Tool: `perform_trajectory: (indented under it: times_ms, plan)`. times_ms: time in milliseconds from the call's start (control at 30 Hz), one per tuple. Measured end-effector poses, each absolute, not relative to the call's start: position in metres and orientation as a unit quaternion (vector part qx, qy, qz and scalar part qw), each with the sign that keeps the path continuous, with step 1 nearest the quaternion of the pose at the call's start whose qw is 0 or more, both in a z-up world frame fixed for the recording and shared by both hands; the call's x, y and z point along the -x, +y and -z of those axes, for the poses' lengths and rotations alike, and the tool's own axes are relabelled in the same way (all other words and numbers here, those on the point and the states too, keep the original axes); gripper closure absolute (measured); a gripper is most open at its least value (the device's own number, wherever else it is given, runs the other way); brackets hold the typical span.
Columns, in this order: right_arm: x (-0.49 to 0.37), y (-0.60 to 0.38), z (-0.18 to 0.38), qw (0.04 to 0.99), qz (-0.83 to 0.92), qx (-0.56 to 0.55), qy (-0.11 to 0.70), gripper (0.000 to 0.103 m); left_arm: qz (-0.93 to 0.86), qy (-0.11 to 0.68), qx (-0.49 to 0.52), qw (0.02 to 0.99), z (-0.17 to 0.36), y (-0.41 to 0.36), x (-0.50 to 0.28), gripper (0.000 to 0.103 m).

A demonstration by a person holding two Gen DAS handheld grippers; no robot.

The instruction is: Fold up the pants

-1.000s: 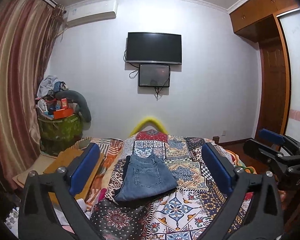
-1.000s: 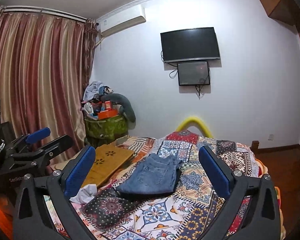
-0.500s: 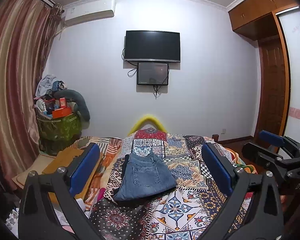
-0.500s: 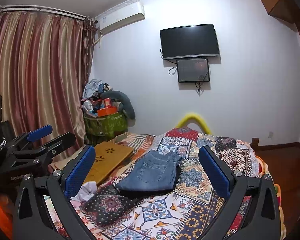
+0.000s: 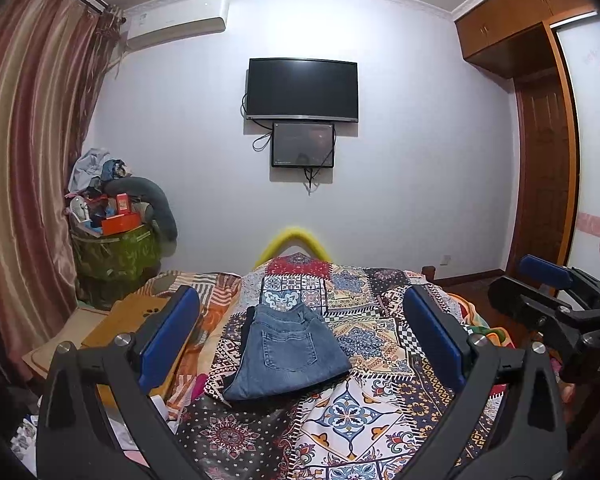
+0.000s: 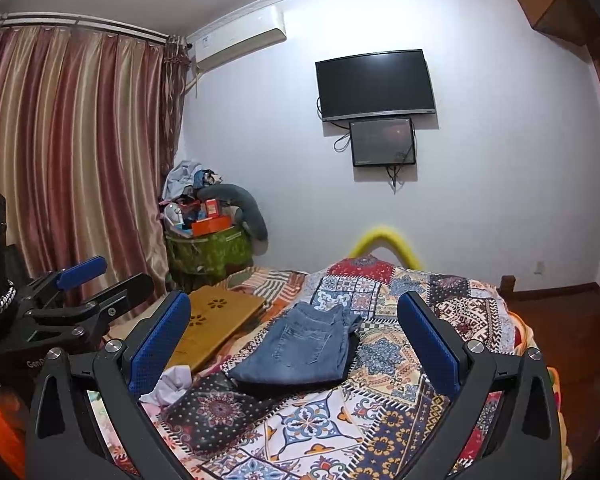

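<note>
Blue jeans (image 5: 286, 354) lie folded into a compact rectangle, back pocket up, on the patterned bedspread (image 5: 364, 404). They also show in the right wrist view (image 6: 300, 350). My left gripper (image 5: 300, 340) is open and empty, held back from the bed, well above and short of the jeans. My right gripper (image 6: 294, 342) is also open and empty, likewise raised and apart from the jeans. The right gripper shows at the right edge of the left wrist view (image 5: 556, 300), and the left gripper shows at the left edge of the right wrist view (image 6: 76, 300).
A wooden lap tray (image 6: 216, 322) lies on the bed's left side, with white cloth (image 6: 170, 386) near it. A green bin piled with clutter (image 6: 208, 248) stands by the curtain (image 6: 72, 168). A TV (image 5: 302, 90) hangs on the far wall. A wooden wardrobe (image 5: 540, 160) stands at right.
Both grippers have tilted slightly upward and drawn back a little; the jeans sit lower in both views. The jeans themselves have not moved. Both stay open.
</note>
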State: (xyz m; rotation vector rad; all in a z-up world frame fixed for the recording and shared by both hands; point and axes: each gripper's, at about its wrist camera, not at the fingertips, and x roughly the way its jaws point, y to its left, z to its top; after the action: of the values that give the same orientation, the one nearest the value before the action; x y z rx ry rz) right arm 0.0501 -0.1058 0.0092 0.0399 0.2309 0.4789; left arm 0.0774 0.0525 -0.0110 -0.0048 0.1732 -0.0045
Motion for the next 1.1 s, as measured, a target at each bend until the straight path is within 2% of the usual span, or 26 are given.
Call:
perform_trajectory:
  times_ms: [1100]
  plan:
    - [-0.0479,-0.1014,-0.0125,0.965,-0.234,-0.022,0.117,0.0,0.027,0.106,0.013,0.994,0.0139,0.056,-0.085,0.0]
